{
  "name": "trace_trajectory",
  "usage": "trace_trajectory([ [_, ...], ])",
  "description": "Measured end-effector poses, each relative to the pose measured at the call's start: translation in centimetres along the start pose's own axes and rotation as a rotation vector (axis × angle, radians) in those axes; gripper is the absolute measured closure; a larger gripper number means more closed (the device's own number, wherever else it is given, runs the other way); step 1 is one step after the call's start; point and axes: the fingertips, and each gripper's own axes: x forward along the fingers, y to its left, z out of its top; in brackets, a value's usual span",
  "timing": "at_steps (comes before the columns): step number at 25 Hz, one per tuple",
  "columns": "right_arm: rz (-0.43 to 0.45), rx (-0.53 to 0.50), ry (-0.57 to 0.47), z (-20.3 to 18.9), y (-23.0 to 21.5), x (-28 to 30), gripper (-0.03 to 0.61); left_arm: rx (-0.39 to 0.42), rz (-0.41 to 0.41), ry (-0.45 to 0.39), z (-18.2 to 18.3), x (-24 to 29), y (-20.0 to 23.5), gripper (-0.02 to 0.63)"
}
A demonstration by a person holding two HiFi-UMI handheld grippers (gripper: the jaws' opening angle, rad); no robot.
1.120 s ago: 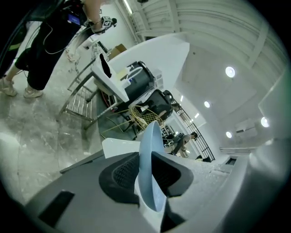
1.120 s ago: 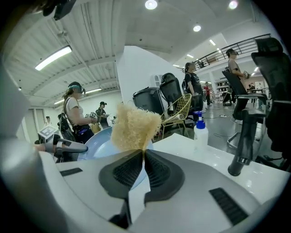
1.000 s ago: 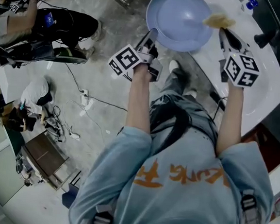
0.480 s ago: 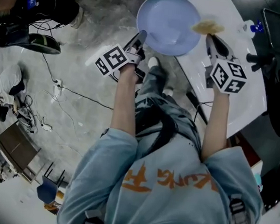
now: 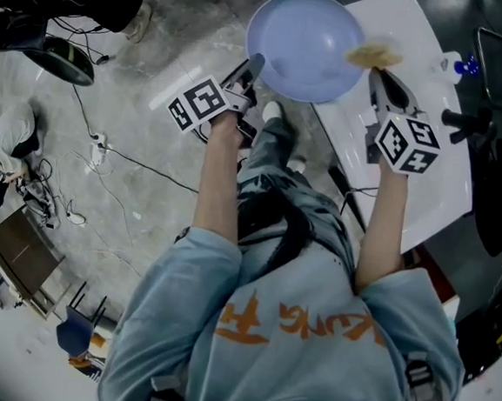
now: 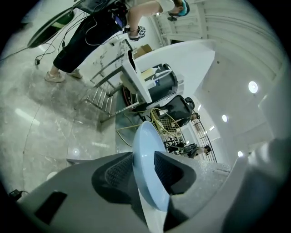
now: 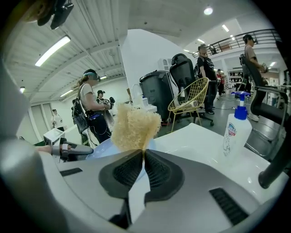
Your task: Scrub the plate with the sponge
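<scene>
Right tool (image 5: pixel 375 70) pinched on sponge (image 5: pixel 374 53) at plate (image 5: pixel 301 44) rim; left tool (image 5: pixel 253 66), jaws just eased wider, clamping opposite rim.

Dim head view; bright, fisheye-warped gripper views.

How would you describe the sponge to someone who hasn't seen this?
Find the white table, then the pale blue plate at its edge. The sponge is at the plate's right rim, pinched in the right tool: a pale yellow, fibrous tuft, unlike the smooth plate.
</scene>
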Motion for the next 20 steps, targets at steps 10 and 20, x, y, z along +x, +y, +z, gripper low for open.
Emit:
trace_trajectory([
  [10,-0.034,0.02,-0.048,0.5,-1.6,-2.9,0.561,0.265,0.122,-0.14,4.3,-2.3,-2.2,0.387],
  [20,-0.136,0.026,-0.162,1.8,-3.5,-10.9,0.561,0.589,0.007,-0.295,3.5,-2.7,-14.1,0.447],
])
